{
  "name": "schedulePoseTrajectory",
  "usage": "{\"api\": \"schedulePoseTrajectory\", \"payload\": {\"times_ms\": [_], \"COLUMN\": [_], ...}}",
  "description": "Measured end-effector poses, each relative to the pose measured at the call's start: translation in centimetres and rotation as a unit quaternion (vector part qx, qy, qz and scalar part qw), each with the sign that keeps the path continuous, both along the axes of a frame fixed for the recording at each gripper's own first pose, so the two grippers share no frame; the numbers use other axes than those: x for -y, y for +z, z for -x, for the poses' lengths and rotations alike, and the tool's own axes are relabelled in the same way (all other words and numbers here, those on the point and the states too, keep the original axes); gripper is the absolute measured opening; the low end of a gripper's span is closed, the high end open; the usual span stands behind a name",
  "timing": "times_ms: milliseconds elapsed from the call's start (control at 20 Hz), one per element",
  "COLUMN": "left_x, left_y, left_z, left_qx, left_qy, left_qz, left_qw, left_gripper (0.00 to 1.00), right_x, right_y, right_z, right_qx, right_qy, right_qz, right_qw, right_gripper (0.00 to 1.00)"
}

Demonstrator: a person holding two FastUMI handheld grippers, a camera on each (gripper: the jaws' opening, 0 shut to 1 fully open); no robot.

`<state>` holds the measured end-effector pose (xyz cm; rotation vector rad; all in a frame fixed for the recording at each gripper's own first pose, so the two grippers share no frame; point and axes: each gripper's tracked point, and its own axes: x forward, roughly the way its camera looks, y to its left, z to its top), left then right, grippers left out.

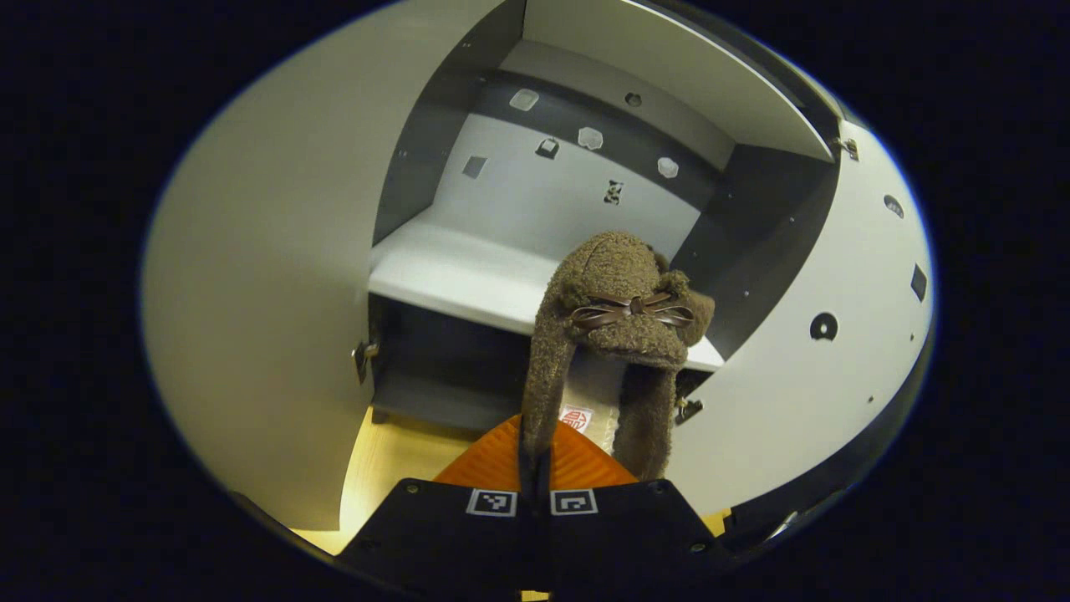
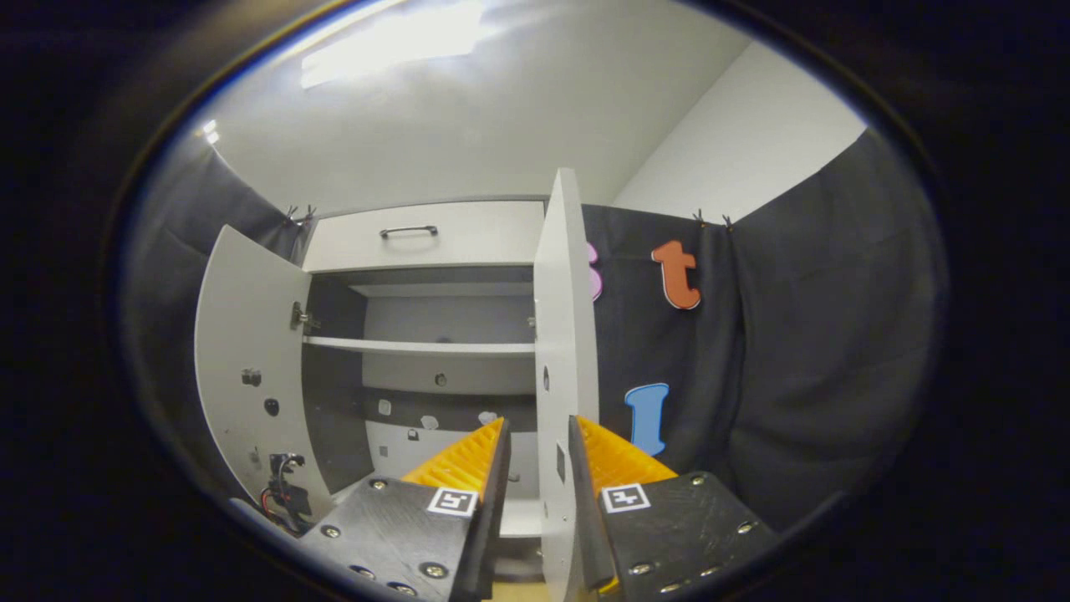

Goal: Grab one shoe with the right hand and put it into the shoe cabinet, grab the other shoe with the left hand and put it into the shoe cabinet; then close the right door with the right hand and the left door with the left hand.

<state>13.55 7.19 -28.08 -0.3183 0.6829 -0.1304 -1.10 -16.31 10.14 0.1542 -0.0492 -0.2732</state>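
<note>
the left tool [image 1: 535,493] is pinched narrow on the heel rim of a brown fuzzy shoe [image 1: 614,334], which hangs out ahead of it with its long axis running away toward the open shoe cabinet [image 1: 501,284]; the toe, with its bow, reaches just over the front edge of the pale shelf [image 1: 451,280], so the shelf lies straight ahead. the right tool [image 2: 539,468] stands partly open, straddling the edge of the right door [image 2: 564,334]; whether it presses on it cannot be told. the left door [image 2: 242,368] is swung wide.
</note>
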Motion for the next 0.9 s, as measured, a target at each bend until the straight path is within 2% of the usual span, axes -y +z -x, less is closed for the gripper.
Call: {"api": "schedulePoseTrajectory", "payload": {"times_ms": [150, 400, 450, 500, 750, 900], "left_x": [-0.2, -0.9, -1.3, -1.4, -1.6, -1.9], "left_y": [1.6, 2.7, 2.6, 2.2, 1.1, 0.8], "left_z": [-4.6, -11.8, -12.9, -14.0, -16.7, -17.6], "left_qx": [0.022, 0.036, 0.036, 0.033, 0.019, 0.019], "left_qy": [0.007, 0.026, 0.03, 0.033, 0.046, 0.042], "left_qz": [-0.007, -0.009, -0.013, -0.016, -0.02, -0.048], "left_qw": [1.0, 0.999, 0.999, 0.999, 0.999, 0.998], "left_gripper": [0.01, 0.01, 0.01, 0.01, 0.0, 0.0], "right_x": [1.1, 3.3, 3.7, 4.2, 6.5, 7.1], "right_y": [0.5, 0.7, 0.6, 0.5, 0.2, -0.1], "right_z": [0.6, 1.9, 2.2, 2.6, 4.0, 4.3], "right_qx": [0.009, 0.012, 0.011, 0.008, -0.005, -0.006], "right_qy": [-0.012, -0.042, -0.049, -0.057, -0.101, -0.113], "right_qz": [0.002, 0.01, 0.014, 0.02, 0.044, 0.036], "right_qw": [1.0, 0.999, 0.999, 0.998, 0.994, 0.993], "right_gripper": [0.4, 0.36, 0.43, 0.39, 0.39, 0.39]}}
